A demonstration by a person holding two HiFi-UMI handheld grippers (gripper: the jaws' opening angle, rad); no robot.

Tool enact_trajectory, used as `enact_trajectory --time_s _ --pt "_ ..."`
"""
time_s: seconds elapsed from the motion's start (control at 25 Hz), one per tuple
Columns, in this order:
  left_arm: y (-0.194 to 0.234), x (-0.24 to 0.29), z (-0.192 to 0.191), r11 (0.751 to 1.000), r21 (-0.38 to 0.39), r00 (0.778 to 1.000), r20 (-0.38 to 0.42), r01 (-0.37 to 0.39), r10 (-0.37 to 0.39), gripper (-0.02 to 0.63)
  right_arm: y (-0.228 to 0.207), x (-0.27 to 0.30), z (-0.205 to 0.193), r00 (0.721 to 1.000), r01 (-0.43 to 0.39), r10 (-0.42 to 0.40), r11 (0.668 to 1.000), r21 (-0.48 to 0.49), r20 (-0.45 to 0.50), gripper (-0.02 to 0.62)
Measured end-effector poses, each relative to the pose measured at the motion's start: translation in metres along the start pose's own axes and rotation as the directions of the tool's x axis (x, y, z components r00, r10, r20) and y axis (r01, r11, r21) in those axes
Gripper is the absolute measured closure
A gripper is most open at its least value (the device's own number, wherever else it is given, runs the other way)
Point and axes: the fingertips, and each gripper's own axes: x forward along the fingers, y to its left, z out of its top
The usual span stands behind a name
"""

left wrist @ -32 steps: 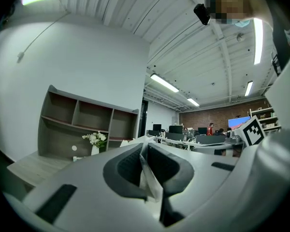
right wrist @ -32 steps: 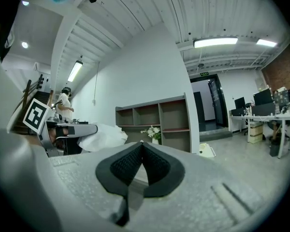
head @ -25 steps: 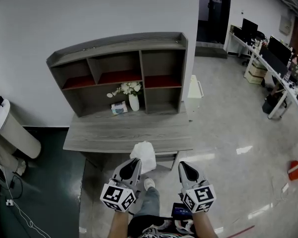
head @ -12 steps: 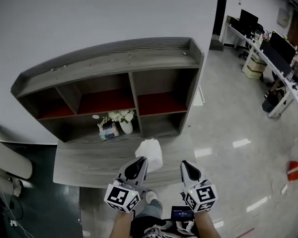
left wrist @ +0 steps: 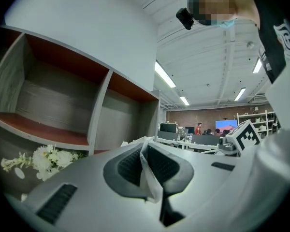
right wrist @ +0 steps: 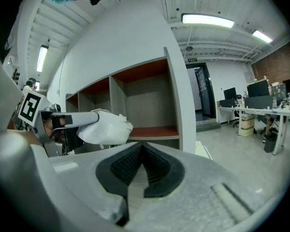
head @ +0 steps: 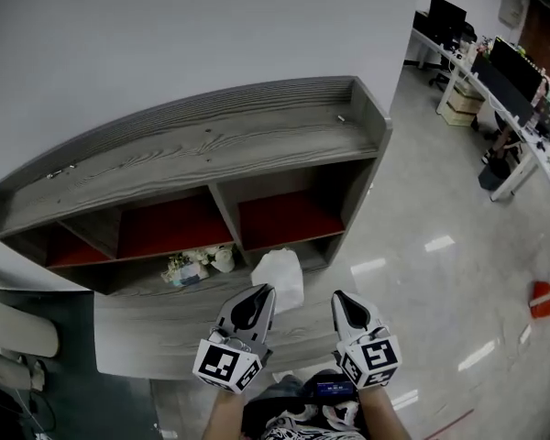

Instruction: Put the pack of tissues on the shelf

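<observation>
The pack of tissues (head: 280, 278) is a white soft packet hanging from my left gripper (head: 259, 294), which is shut on a thin edge of its wrapper (left wrist: 148, 177). In the head view it hangs in front of the grey shelf unit (head: 211, 145), just below the right-hand red shelf board (head: 284, 220) and over the desk top (head: 156, 328). In the right gripper view the pack (right wrist: 106, 126) sticks out from the left gripper's fingers (right wrist: 63, 121). My right gripper (head: 346, 308) is beside it, shut and empty (right wrist: 142, 151).
A white vase of flowers (head: 222, 258) and a small packet (head: 185, 271) stand in the low middle compartment. Office desks with monitors (head: 504, 71) line the right side. A red object (head: 543, 299) lies on the glossy floor. A white rounded thing (head: 14, 324) is at the left.
The shelf unit has grown much larger and nearer in the head view. Both grippers and the held pack now sit close under its lower compartments.
</observation>
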Motion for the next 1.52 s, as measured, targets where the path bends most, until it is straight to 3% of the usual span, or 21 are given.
enact_trajectory --time_s 0.48,0.88,1.52 --pt "0.004 0.051 0.008 0.998 -0.001 0.998 0.009 -0.060 0.060 0.588 -0.035 0.032 0.032 0.996 -0.086 0.086 0.996 0.000 0.020 0.591" --pt "0.013 0.080 0.006 0.994 0.019 0.994 -0.001 -0.112 0.112 0.588 -0.071 0.047 0.043 0.995 -0.098 0.098 0.995 0.005 0.025 0.592" --pt "0.031 0.102 0.004 0.987 0.021 0.987 -0.010 -0.161 0.161 0.589 -0.092 0.068 0.044 0.993 -0.115 0.115 0.993 -0.002 0.002 0.591"
